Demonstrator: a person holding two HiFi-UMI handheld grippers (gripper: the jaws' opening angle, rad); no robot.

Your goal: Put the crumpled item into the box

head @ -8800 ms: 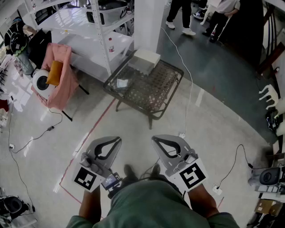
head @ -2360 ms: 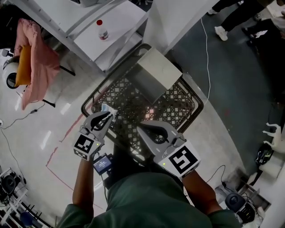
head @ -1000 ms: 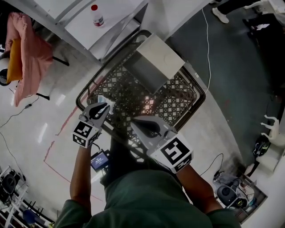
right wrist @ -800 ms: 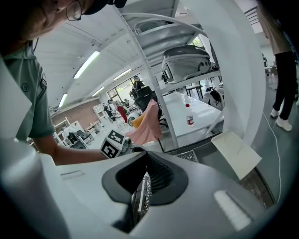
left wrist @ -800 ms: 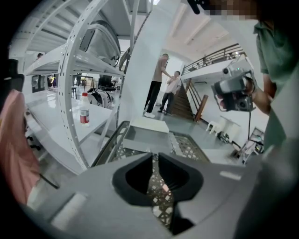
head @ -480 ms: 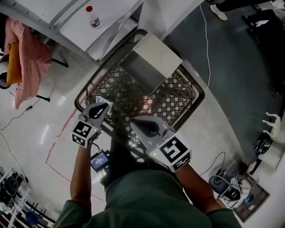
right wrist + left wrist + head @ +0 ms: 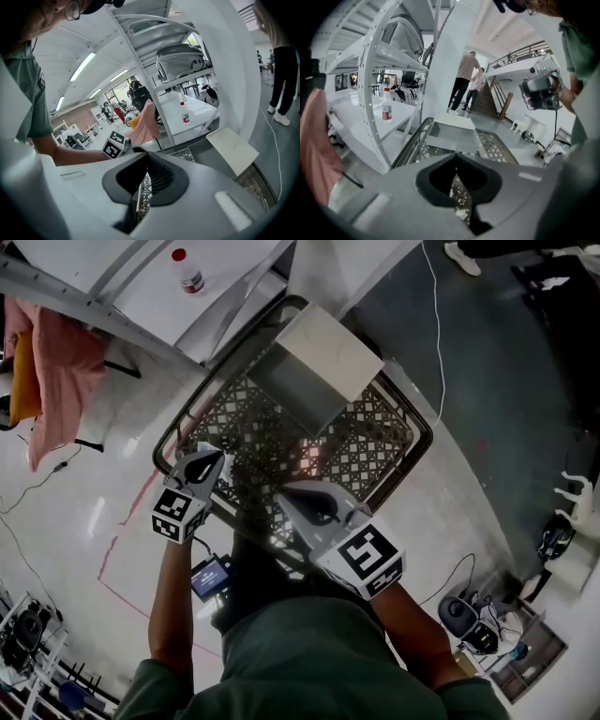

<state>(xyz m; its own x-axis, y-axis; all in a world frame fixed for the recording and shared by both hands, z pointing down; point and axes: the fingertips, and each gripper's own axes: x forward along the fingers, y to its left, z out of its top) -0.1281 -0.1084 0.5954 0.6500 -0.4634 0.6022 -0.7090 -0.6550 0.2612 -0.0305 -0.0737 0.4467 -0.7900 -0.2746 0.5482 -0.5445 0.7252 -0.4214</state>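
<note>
An open grey box (image 7: pixel 314 381) with its lid up stands at the far side of the lattice table (image 7: pixel 375 451); it also shows in the left gripper view (image 7: pixel 452 136). My left gripper (image 7: pixel 212 458) is at the table's near left corner. Its jaws are shut on the pale crumpled item (image 7: pixel 461 213), of which only small scraps show between them. In its own view the left gripper (image 7: pixel 455 158) has its tips together. My right gripper (image 7: pixel 285 492) hovers over the table's near middle. The right gripper (image 7: pixel 146 155) is shut with nothing in it.
A white shelf unit beyond the table carries a small red-capped bottle (image 7: pixel 187 273). A pink cloth (image 7: pixel 61 381) hangs on a stand to the left. Cables and equipment (image 7: pixel 469 620) lie on the floor at the right. People stand far behind the table (image 7: pixel 464 84).
The person has walked up to the table. Over the last second the left gripper's jaws have drawn together over the crumpled item at the table's near left corner. The right gripper has barely moved.
</note>
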